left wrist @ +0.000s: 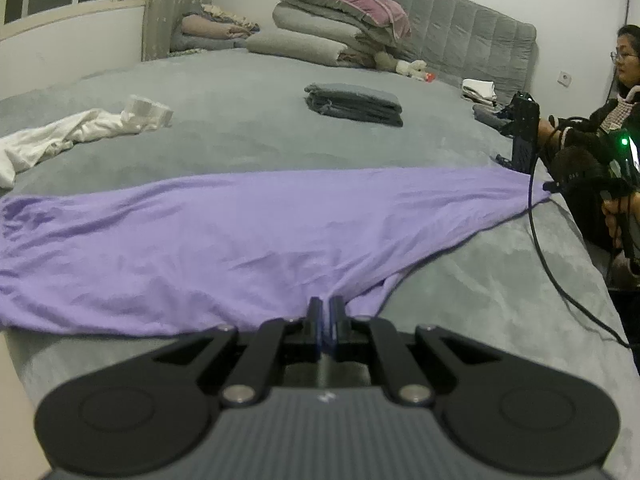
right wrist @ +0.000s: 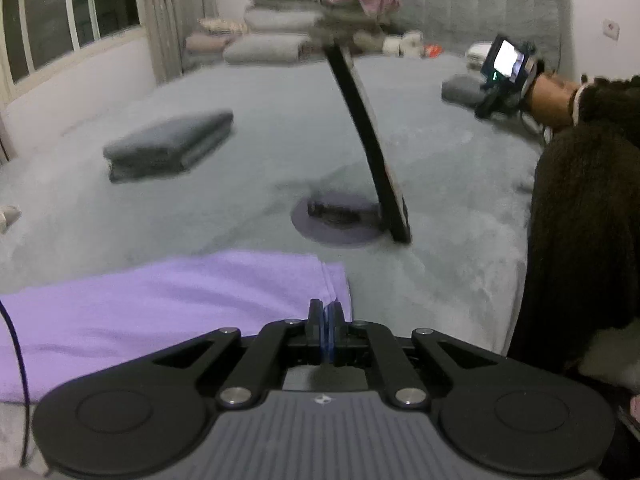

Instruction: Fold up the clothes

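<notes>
A lilac garment (left wrist: 224, 240) lies spread across the grey bed (left wrist: 240, 132), pulled into a long wedge toward the right. At the near edge its fabric bunches into my left gripper (left wrist: 325, 307), which is shut on it. The cloth's far right tip runs to my right gripper (left wrist: 551, 189), held in a person's hand at the bedside. In the right wrist view the lilac garment (right wrist: 160, 312) ends at a corner by my right gripper (right wrist: 326, 312), whose jaws are shut on that edge.
A folded grey stack (left wrist: 354, 104) sits mid-bed, with a crumpled white garment (left wrist: 72, 136) at left. Piled bedding (left wrist: 340, 28) lines the headboard. A black stand on a round base (right wrist: 360, 140) rises close ahead of the right gripper. A black cable (left wrist: 560, 272) trails over the bed's right edge beside the person (left wrist: 624, 80).
</notes>
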Action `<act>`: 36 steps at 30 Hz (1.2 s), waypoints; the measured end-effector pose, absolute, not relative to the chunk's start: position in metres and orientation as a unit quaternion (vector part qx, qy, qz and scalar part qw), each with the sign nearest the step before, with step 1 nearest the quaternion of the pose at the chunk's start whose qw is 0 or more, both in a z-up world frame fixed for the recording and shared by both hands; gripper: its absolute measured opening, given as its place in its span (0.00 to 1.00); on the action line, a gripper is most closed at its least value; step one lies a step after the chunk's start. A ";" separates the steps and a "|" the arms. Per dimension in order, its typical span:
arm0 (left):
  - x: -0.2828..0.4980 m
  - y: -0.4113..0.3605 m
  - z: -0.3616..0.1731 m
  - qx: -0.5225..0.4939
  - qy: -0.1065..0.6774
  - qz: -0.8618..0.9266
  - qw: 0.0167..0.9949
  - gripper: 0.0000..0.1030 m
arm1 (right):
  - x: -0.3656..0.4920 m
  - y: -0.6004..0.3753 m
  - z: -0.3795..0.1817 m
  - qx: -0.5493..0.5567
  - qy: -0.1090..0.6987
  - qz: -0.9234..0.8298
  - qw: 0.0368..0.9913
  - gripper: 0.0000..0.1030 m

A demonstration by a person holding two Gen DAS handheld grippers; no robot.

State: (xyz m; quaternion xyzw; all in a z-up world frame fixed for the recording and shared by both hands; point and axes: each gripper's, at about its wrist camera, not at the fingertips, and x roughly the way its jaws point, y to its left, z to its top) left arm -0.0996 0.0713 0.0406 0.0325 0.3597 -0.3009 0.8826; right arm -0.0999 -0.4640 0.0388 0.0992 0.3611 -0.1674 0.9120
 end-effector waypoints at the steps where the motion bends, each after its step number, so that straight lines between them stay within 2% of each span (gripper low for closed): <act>1: -0.099 0.072 0.041 0.031 0.360 -0.304 0.882 0.11 | -0.100 -0.465 0.036 0.099 0.363 -0.165 0.912 0.04; 2: -0.099 0.073 0.042 0.028 0.357 -0.306 0.882 0.23 | -0.101 -0.466 0.035 0.103 0.359 -0.162 0.913 0.04; 3: -0.100 0.074 0.045 0.025 0.351 -0.306 0.884 0.31 | -0.102 -0.468 0.037 0.111 0.353 -0.161 0.915 0.06; 4: -0.100 0.075 0.047 0.022 0.346 -0.306 0.887 0.40 | -0.104 -0.471 0.038 0.121 0.346 -0.160 0.916 0.13; 5: -0.100 0.077 0.049 0.016 0.340 -0.307 0.889 0.40 | -0.106 -0.473 0.040 0.132 0.339 -0.161 0.917 0.19; 7: -0.100 0.082 0.055 0.000 0.331 -0.308 0.892 0.41 | -0.110 -0.476 0.042 0.150 0.328 -0.165 0.918 0.52; 8: -0.099 0.085 0.056 -0.010 0.329 -0.305 0.894 0.43 | -0.111 -0.478 0.042 0.156 0.326 -0.167 0.917 0.57; 9: -0.097 0.088 0.058 -0.020 0.328 -0.301 0.895 0.43 | -0.110 -0.478 0.041 0.160 0.326 -0.167 0.917 0.62; 13: -0.090 0.087 0.054 -0.030 0.335 -0.277 0.900 0.44 | -0.101 -0.476 0.031 0.173 0.336 -0.156 0.912 0.63; 14: -0.089 0.085 0.052 -0.026 0.338 -0.274 0.900 0.44 | -0.098 -0.473 0.028 0.167 0.341 -0.155 0.912 0.62; 15: -0.088 0.082 0.050 -0.021 0.341 -0.272 0.899 0.44 | -0.095 -0.467 0.027 0.144 0.346 -0.160 0.913 0.52; 16: -0.089 0.081 0.049 -0.018 0.342 -0.271 0.899 0.44 | -0.093 -0.462 0.028 0.125 0.348 -0.162 0.915 0.22; 17: -0.089 0.080 0.049 -0.015 0.342 -0.271 0.900 0.44 | -0.093 -0.460 0.030 0.124 0.347 -0.158 0.916 0.06; 22: -0.089 0.083 0.049 -0.024 0.339 -0.260 0.904 0.44 | -0.106 -0.430 0.069 0.061 0.254 -0.142 0.955 0.07; 26: -0.083 0.090 0.051 -0.053 0.340 -0.249 0.905 0.44 | -0.114 -0.371 0.096 0.003 0.188 -0.038 0.981 0.07; 30: -0.077 0.094 0.050 -0.067 0.343 -0.241 0.905 0.44 | -0.096 -0.306 0.088 -0.050 0.211 0.064 0.974 0.07; 36: -0.076 0.101 0.048 -0.075 0.345 -0.241 0.904 0.44 | -0.059 -0.250 0.043 -0.090 0.304 0.110 0.942 0.07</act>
